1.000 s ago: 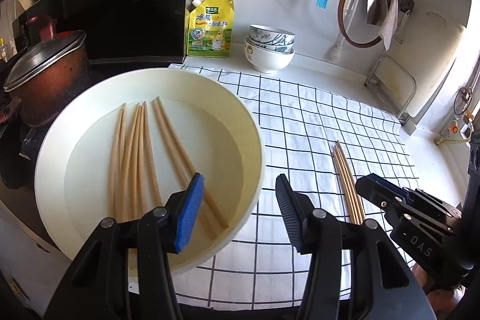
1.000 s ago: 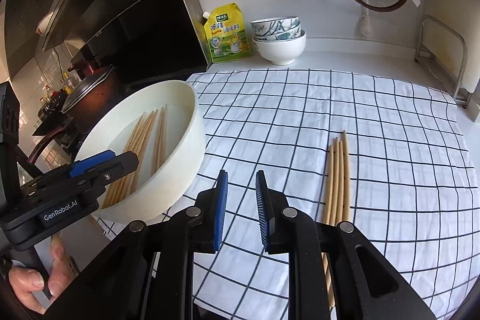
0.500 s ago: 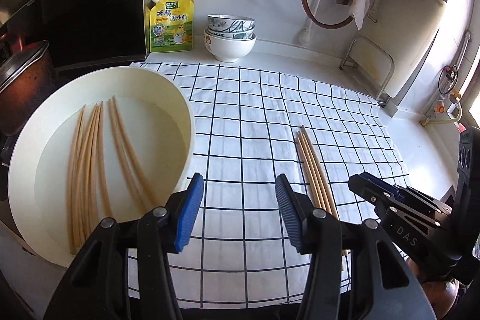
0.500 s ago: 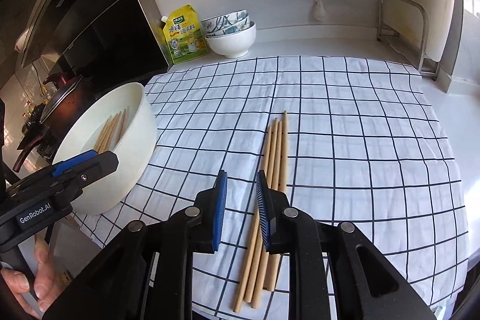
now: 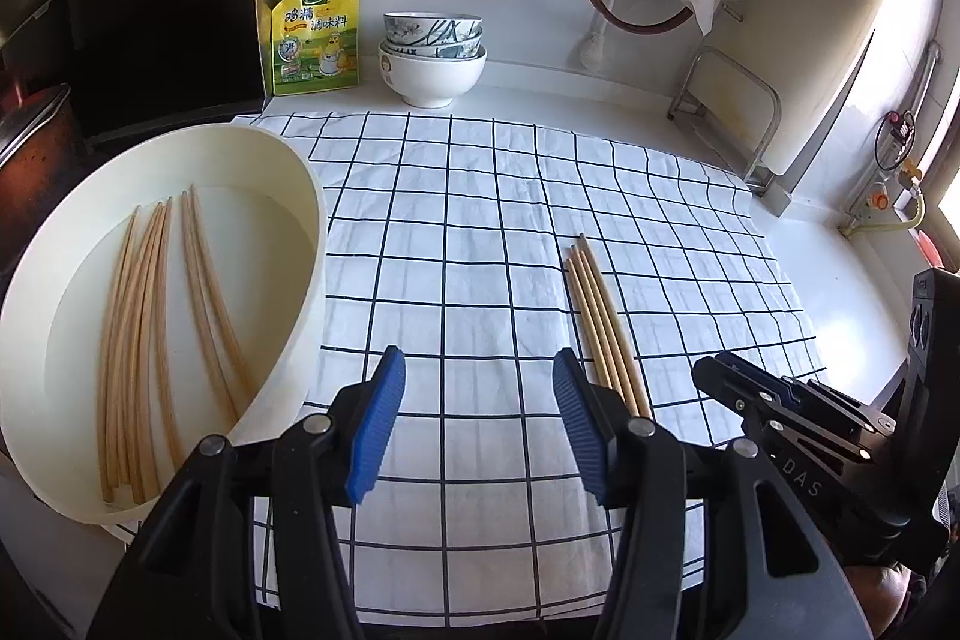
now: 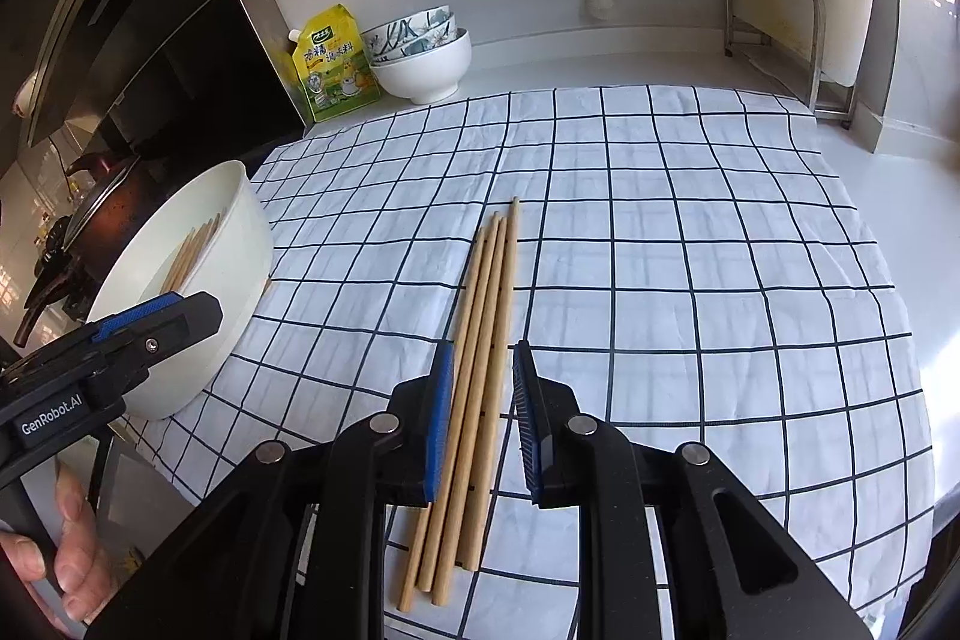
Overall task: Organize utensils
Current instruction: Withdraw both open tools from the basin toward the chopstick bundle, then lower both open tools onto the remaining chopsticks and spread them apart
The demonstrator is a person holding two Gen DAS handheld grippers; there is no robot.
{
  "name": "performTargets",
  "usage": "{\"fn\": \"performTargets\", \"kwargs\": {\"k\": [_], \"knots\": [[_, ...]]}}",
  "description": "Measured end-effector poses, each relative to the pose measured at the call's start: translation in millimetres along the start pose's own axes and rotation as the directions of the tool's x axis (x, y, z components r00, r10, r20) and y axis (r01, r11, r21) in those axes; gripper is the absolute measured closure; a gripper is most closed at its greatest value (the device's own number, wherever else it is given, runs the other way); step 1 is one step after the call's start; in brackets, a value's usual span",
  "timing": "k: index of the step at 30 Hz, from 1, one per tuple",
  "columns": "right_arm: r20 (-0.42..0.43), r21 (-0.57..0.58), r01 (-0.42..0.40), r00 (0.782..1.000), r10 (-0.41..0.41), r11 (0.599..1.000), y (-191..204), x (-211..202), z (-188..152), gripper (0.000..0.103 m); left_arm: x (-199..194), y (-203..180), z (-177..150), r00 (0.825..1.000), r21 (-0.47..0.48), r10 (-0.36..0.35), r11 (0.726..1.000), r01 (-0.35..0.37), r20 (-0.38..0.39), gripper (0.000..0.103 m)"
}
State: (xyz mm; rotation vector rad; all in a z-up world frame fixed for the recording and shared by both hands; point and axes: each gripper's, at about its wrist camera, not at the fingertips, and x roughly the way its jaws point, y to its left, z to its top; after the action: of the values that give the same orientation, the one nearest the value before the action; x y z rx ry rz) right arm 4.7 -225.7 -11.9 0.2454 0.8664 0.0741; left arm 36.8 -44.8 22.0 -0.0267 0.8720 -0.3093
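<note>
Several wooden chopsticks (image 5: 144, 316) lie in a wide cream basin (image 5: 312, 220) at the left of a checked cloth (image 5: 480, 232). Another bundle of chopsticks (image 6: 486, 328) lies side by side on the cloth; it also shows in the left wrist view (image 5: 606, 328). My left gripper (image 5: 477, 424) is open and empty above the cloth, between the basin and the bundle. My right gripper (image 6: 480, 418) is open, with its blue pads either side of the bundle's near part, above it. It also appears in the left wrist view (image 5: 780, 400).
Stacked bowls (image 5: 432, 52) and a yellow seasoning pouch (image 5: 315, 34) stand at the back wall. A dark lidded pot (image 6: 96, 226) sits left of the basin. A metal rack (image 5: 726, 112) stands at the back right. The cloth hangs over the counter's front edge.
Both grippers have moved right, away from the basin. The right gripper now straddles the chopsticks on the cloth and its jaws have opened wider.
</note>
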Motion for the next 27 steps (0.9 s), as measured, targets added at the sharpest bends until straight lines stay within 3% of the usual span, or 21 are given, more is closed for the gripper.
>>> {"fn": "performTargets", "kwargs": {"k": [27], "knots": [[-0.078, -0.087, 0.065, 0.994, -0.072, 0.994, 0, 37, -24, 0.080, 46, -18, -25, 0.995, 0.005, 0.000, 1.000, 0.000, -0.103, 0.048]]}}
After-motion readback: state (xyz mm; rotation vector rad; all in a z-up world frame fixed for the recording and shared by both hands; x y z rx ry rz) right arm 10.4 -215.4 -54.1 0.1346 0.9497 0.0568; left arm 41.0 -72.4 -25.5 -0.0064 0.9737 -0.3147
